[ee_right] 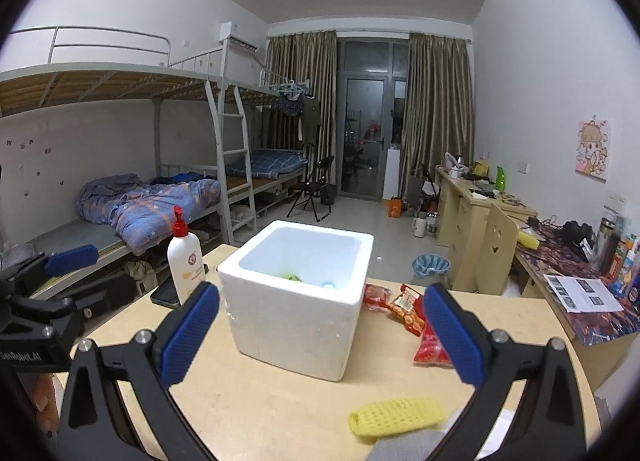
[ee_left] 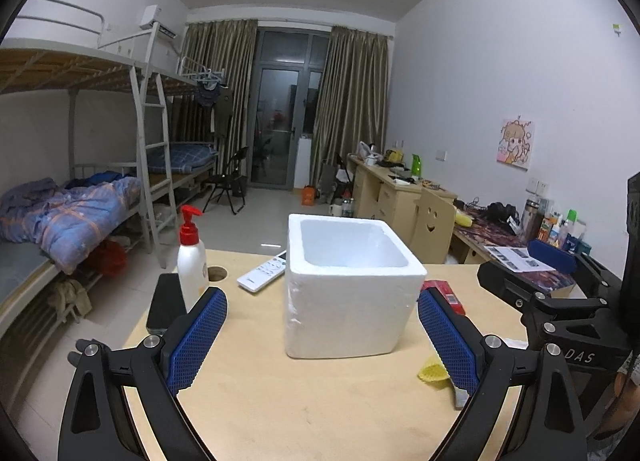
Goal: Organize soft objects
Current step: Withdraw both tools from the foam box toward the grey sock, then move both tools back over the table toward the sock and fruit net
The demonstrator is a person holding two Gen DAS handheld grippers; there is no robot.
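A white foam box (ee_left: 352, 285) (ee_right: 298, 301) stands open-topped in the middle of the wooden table (ee_left: 300, 401). Something green and a small pale item lie inside the box in the right wrist view. A yellow foam net sleeve (ee_right: 396, 415) (ee_left: 434, 371) lies on the table near the front right. Red snack packets (ee_right: 408, 307) (ee_left: 446, 293) lie right of the box. My left gripper (ee_left: 320, 341) hangs open in front of the box, holding nothing. My right gripper (ee_right: 320, 335) is open too, above the sleeve and before the box. A grey soft item (ee_right: 408, 447) peeks out at the bottom edge.
A white pump bottle with a red top (ee_left: 192, 257) (ee_right: 185, 261), a black phone (ee_left: 166, 303) and a white remote (ee_left: 264, 273) sit at the table's left and back. Bunk beds line the left wall, desks the right. A blue bin (ee_right: 430, 265) stands on the floor.
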